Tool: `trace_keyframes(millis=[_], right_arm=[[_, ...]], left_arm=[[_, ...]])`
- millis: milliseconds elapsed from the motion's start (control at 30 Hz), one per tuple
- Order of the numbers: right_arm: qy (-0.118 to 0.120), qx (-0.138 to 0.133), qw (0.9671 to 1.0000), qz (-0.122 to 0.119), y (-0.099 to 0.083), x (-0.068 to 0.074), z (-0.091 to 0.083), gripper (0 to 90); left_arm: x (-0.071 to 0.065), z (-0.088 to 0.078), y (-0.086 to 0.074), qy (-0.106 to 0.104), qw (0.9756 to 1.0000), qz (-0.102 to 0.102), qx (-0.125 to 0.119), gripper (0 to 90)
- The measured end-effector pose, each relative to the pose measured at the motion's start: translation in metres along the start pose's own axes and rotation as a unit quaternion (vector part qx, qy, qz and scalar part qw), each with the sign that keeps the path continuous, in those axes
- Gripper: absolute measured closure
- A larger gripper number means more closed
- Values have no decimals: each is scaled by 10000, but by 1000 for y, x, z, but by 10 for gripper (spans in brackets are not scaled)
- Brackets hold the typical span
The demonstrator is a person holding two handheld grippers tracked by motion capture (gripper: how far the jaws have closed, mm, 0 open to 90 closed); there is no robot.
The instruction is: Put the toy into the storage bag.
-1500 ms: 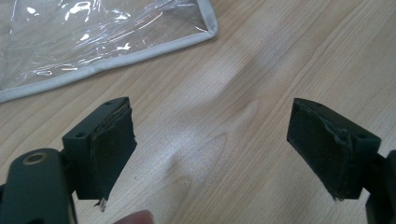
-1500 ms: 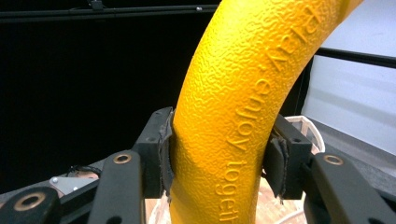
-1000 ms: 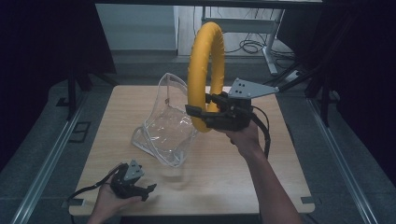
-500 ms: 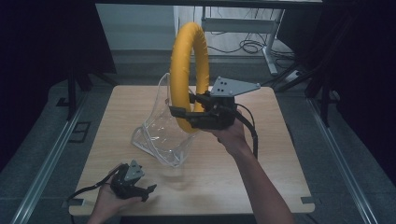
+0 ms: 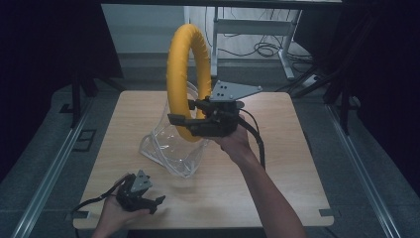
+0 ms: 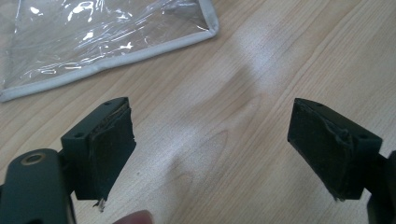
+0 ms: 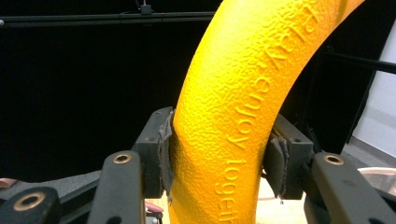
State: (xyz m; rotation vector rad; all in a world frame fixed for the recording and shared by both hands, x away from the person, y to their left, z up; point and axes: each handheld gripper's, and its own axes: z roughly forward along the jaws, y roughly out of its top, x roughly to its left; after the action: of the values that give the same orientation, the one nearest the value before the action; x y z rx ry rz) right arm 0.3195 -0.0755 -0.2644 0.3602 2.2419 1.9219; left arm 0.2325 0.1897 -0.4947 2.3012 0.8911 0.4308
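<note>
A thick yellow foam ring (image 5: 174, 74) stands upright in the air above the table, with my right gripper (image 5: 184, 122) shut on its lower part. In the right gripper view the ring (image 7: 243, 107), with raised lettering, fills the gap between the pads (image 7: 165, 154), which press on both its sides. A clear plastic bag (image 5: 168, 154) with grey trim sits open on the table just below and behind the ring. My left gripper (image 5: 154, 202) rests near the table's front left corner, open with nothing between its jaws (image 6: 215, 149). The bag's corner (image 6: 102, 42) lies beyond it.
The wooden table (image 5: 297, 163) has bare room to the right and front of the bag. Metal rails run along the floor on both sides. A desk frame with cables (image 5: 257, 34) stands behind the table.
My right gripper has carried the yellow ring to the left, so that it now hangs over the clear bag. The left gripper has stayed in place.
</note>
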Motion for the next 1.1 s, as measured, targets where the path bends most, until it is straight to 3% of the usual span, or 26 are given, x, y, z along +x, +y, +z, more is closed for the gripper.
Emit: trace_keyframes(millis=[1100], right_arm=[[544,87,9984,152,-11,6,44,493]], left_arm=[[0,-1,0,0,10000,16,40,140]])
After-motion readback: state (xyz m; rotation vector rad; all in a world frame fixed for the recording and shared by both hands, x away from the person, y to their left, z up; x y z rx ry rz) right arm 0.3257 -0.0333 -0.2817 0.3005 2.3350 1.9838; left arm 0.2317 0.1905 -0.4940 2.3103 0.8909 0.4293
